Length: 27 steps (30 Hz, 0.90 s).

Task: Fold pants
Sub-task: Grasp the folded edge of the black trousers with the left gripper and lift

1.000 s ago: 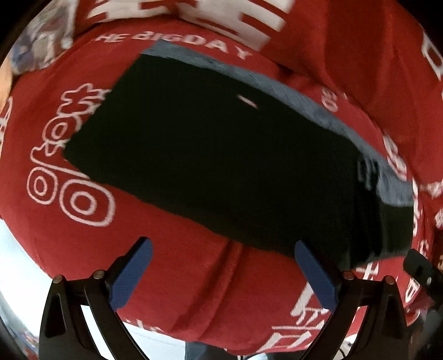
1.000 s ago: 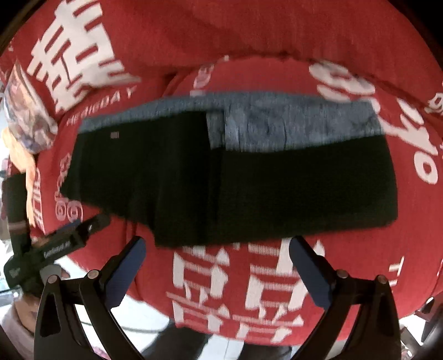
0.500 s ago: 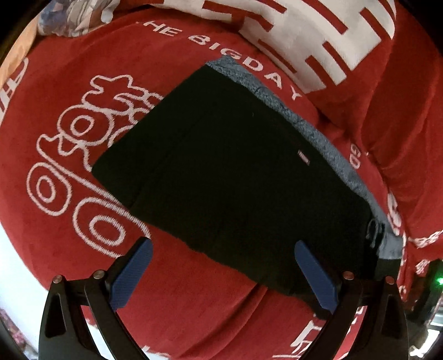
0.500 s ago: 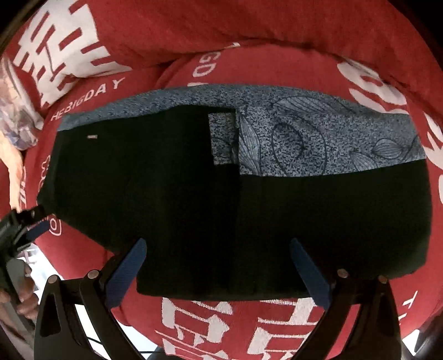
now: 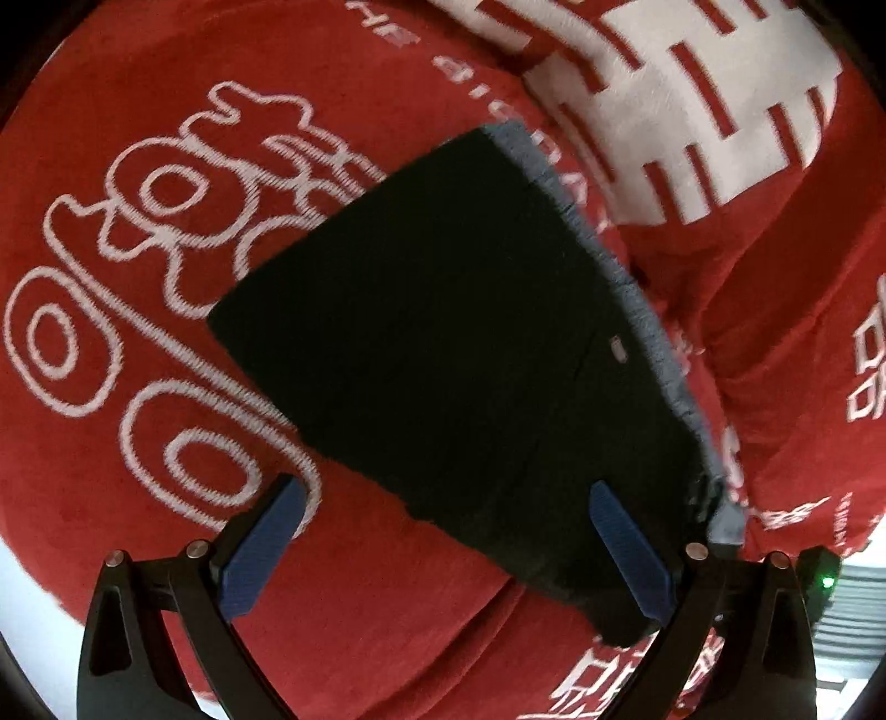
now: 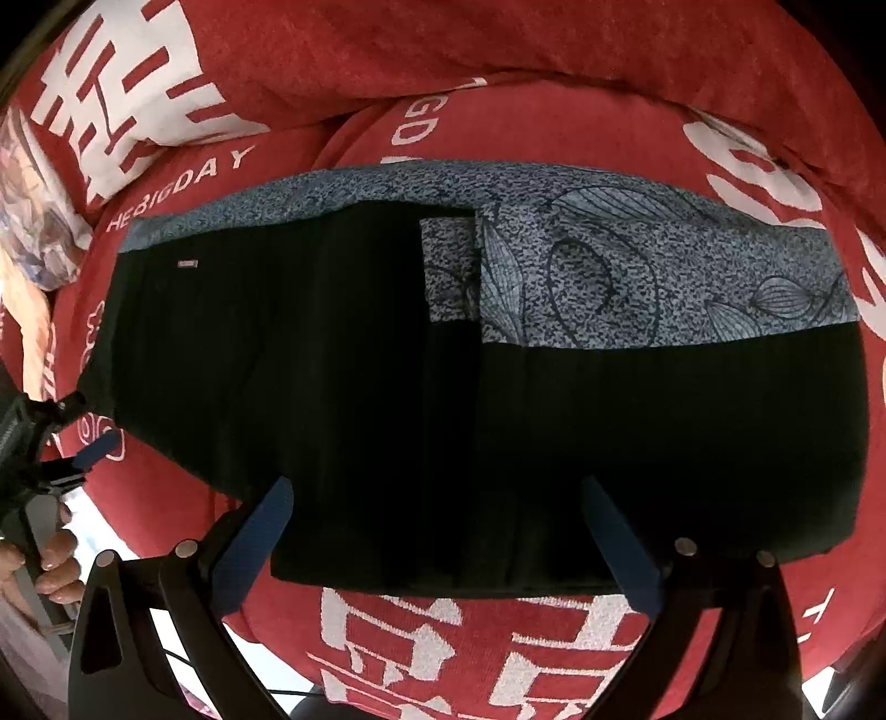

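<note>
hovering wide apart – left gripper (image 5: 443, 545), right gripper (image 6: 440, 545), above pants (image 6: 387, 387)

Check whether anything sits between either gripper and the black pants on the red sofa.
Nothing visible does. The black pants lie flat on the red sofa cover. The left gripper and the right gripper both have open jaws right at the near edge.

Both grippers spread wide, empty, hovering over the near edge of the pants (image 6: 387, 387). Open red cushion (image 5: 138, 498) to the left of the left gripper (image 5: 443, 548), bare of objects. Bare cushion (image 6: 443, 637) below the right gripper (image 6: 437, 545) too. Far side closed off by the raised red back cushion (image 6: 498, 44). Left gripper (image 6: 83, 454) close beside the pants' left edge in the right wrist view.
</note>
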### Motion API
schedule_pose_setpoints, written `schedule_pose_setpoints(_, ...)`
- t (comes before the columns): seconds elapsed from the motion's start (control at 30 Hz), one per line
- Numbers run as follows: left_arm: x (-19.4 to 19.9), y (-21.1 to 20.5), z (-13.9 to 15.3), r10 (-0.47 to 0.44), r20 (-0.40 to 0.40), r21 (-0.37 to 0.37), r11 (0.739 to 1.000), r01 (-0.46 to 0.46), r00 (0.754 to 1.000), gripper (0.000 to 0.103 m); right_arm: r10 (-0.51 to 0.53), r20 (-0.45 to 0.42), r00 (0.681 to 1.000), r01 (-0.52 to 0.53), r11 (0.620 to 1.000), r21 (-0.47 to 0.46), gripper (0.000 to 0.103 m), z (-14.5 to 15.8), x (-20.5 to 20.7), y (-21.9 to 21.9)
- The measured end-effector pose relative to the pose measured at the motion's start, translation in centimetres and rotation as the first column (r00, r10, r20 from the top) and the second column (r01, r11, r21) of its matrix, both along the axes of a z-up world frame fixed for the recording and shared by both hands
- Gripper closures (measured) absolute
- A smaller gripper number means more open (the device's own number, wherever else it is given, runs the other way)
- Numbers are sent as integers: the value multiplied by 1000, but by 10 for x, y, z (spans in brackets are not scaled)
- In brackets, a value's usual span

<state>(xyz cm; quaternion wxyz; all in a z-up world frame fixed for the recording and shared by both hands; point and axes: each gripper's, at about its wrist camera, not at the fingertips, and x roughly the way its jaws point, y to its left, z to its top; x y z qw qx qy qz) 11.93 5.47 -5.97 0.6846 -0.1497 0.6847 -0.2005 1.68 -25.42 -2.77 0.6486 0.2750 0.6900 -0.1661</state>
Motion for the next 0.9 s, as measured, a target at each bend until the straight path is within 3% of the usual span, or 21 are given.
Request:
schedule_pose_setpoints(0.1,2,0,0,32,-23,-126,991,-35,999,0,-9,12,1000,9,1000,12,0,0,-2,-2)
schedule_pose_setpoints(0.3,4,-5,-12,101,-23,-173,979,-104,995,0,8,8,1000,-8,1000,4,0,1,-3,0)
schedule_pose_setpoints(0.53,7,-22,-9,97,13,-99,990,-96,995,0,11,5,1000,-11,1000,8,0,0,-1,0)
schedule_pose_setpoints(0.7,9,-19,16,136,66,-207,971,-120,988,0,1,17,1000,-2,1000,18,0,0,-3,-1)
schedule_pose_setpoints(0.8,16,-27,-6,102,29,-119,988,-98,994,0,5,30,1000,-5,1000,18,0,-1,-6,-1)
schedule_pose_setpoints(0.9,20,-27,-12,127,22,-109,986,-124,992,0,14,29,999,-15,1000,15,0,-1,-6,0)
